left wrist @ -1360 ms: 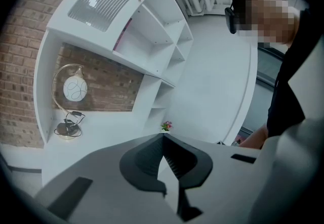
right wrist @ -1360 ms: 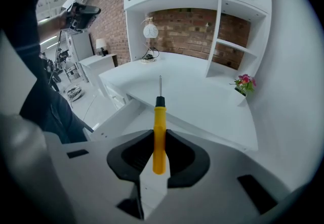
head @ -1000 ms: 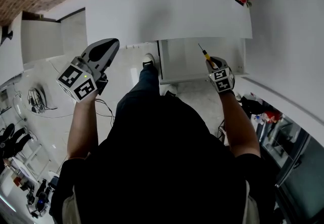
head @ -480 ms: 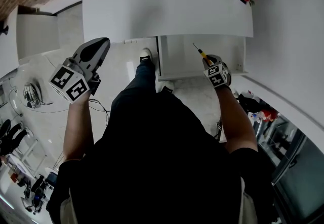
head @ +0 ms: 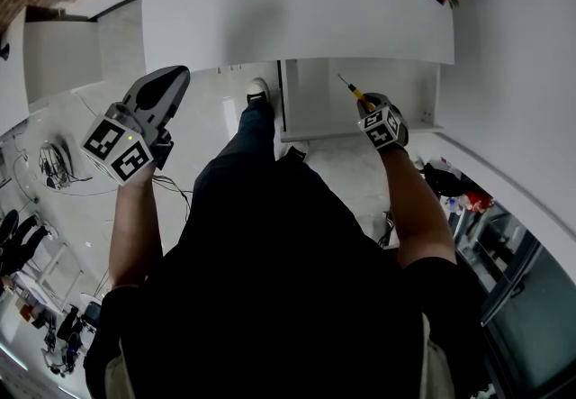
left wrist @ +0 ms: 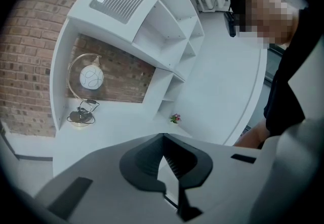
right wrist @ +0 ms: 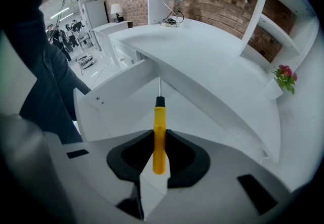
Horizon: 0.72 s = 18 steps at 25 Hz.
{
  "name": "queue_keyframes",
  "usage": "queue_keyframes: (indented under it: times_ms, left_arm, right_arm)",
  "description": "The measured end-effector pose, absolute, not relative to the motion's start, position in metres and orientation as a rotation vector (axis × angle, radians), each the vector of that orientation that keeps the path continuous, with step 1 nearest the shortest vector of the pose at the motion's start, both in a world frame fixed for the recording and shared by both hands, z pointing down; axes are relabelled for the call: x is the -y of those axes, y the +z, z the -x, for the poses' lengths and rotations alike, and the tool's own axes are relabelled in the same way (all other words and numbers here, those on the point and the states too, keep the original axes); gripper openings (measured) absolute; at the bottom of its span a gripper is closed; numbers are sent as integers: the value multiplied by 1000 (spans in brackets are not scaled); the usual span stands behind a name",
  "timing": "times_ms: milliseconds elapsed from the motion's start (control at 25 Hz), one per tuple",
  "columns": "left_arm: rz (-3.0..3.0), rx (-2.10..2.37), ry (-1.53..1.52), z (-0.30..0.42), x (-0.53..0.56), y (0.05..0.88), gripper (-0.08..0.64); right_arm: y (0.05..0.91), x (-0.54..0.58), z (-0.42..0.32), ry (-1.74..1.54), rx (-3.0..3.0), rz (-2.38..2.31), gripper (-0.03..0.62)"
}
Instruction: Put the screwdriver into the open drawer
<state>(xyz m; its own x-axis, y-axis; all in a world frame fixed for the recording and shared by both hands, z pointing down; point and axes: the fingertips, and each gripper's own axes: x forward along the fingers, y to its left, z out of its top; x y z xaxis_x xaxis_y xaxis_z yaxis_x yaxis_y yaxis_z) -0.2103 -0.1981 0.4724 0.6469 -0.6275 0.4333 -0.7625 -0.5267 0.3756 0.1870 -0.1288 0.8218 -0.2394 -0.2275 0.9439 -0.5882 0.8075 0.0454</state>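
Two grippers up in front of a white desk (head: 297,10). Right gripper (head: 369,104) out over the open drawer (head: 284,109), pinching the screwdriver (head: 353,91) by its yellow handle (right wrist: 159,142), thin metal tip pointing away toward the desk edge. Not in the drawer yet, just above it. Left gripper (head: 171,77) off to the side over the floor, well apart from the drawer, jaws pressed together at the tips with nothing between them.

In the right gripper view: handle squeezed between both jaws, back end poking out toward the camera, white drawer bottom below.

Things to watch for, as a guess. Letting go from too high, and so a bounce or a roll out over the drawer wall. Pushing too far forward, and so a poke of the tip into the desk edge. Letting go too far back, and so a drop onto the floor near the shoe (head: 259,91). Better to go low first, then open up.

No words, brands or labels to read anywhere. Only black and white square marks on the cubes (head: 117,148).
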Motion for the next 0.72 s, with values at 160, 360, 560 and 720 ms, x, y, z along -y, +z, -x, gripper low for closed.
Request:
queue_keyframes:
  times_ms: [160, 360, 560, 720]
  left_arm:
    - [-2314, 1070, 341, 213, 203, 480, 15]
    - [-2312, 1066, 348, 218, 211, 487, 17]
    - [-2296, 1042, 374, 217, 214, 493, 15]
    - [-2287, 1037, 380, 219, 219, 500, 17]
  right_arm:
    - [832, 130, -187, 387, 1801, -606, 81]
    - [847, 134, -185, 397, 1783, -580, 81]
    - [859, 139, -184, 403, 1767, -568, 81]
    - [872, 144, -184, 415, 1756, -570, 81]
